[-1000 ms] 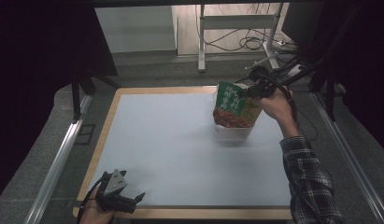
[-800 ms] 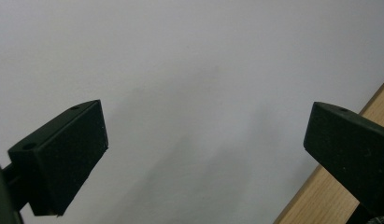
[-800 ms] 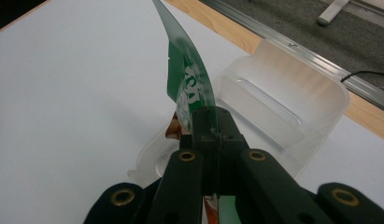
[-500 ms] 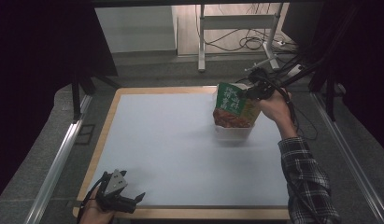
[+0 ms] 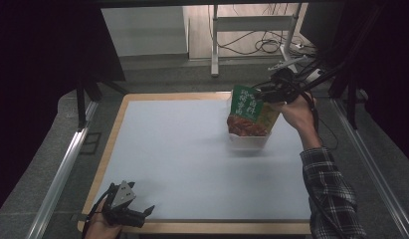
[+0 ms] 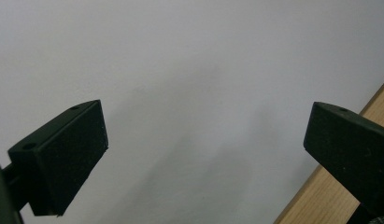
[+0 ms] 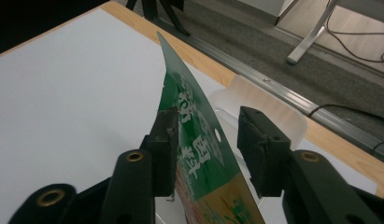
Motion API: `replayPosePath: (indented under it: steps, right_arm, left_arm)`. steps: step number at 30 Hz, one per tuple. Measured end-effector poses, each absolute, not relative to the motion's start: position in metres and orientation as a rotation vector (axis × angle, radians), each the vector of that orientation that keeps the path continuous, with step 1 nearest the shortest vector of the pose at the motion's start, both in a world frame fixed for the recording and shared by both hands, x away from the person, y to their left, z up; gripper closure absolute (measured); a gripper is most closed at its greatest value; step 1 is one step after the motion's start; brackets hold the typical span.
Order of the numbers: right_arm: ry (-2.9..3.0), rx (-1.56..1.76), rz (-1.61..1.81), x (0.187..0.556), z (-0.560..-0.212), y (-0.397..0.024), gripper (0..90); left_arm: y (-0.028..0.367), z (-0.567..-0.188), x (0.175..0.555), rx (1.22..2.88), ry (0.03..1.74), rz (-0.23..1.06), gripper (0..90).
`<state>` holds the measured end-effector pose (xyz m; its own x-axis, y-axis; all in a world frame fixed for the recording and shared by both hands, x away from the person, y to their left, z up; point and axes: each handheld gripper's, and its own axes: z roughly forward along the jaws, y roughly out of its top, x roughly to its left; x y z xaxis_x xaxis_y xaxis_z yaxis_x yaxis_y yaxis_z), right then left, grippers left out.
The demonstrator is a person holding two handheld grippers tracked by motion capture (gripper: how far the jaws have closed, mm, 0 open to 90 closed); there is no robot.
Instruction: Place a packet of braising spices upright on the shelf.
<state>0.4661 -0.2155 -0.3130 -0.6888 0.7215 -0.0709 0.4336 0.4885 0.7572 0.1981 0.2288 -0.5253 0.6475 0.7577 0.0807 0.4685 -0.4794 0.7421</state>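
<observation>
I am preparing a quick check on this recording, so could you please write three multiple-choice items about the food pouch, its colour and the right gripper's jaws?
1. Where does the food pouch stand?
A. in the clear container on the far right part of the table
B. beside the left gripper
C. on the floor

2. What colour is the pouch's top half?
A. blue
B. green
C. white

3. How do the right gripper's jaws stand?
A. pressed tight on the pouch
B. shut on nothing
C. apart, with the pouch's top between them

Answers: 1 A, the high view shows its foot in the container. 2 B, both views show green. 3 C, a gap shows beside the right jaw; they have just been opening.
</observation>
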Motion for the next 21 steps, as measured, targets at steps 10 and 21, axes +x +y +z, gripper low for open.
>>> replayPosePath:
  steps: [10,21]
  right_arm:
    - [2.294,0.964,1.094,0.459,-0.303,-0.22,36.2]
    - [2.267,0.963,1.145,0.446,-0.298,-0.22,23.6]
  left_arm:
    - [0.229,-0.525,0.198,2.167,0.946,0.531,0.0]
    - [0.228,-0.525,0.198,2.167,0.947,0.53,0.0]
